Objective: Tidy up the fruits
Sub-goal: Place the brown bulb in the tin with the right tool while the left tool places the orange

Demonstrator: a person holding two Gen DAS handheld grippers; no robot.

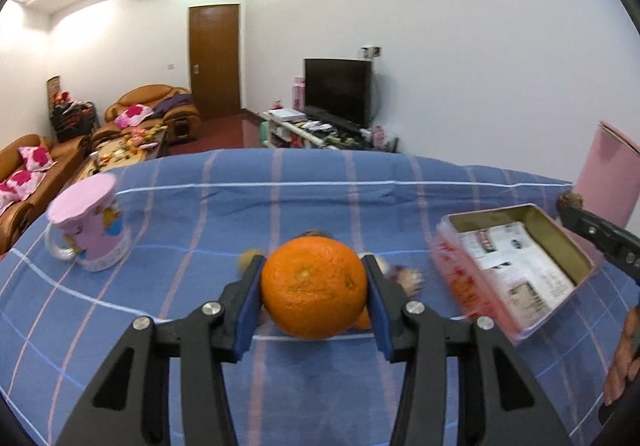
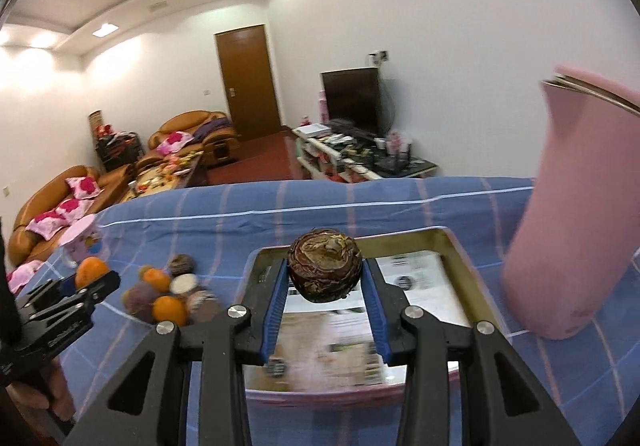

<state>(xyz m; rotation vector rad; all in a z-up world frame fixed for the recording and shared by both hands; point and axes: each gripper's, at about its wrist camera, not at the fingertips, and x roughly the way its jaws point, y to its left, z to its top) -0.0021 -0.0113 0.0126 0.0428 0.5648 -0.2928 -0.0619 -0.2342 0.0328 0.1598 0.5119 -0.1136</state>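
Right gripper (image 2: 325, 274) clamps a dark brown, scaly round fruit (image 2: 325, 270) above an open pink rectangular tin (image 2: 460, 250). Tin contents blurred, apparently printed paper. Tall pink cylindrical container (image 2: 576, 226) stands just right.

Left gripper (image 1: 315, 288) jaws clamp an orange (image 1: 315, 288); right gripper (image 2: 325, 273) jaws clamp a brown fruit (image 2: 325, 270).

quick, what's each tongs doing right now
Left tongs: closed on the orange, lifted off the cloth.
Right tongs: closed on a brown fruit, held over the tin.
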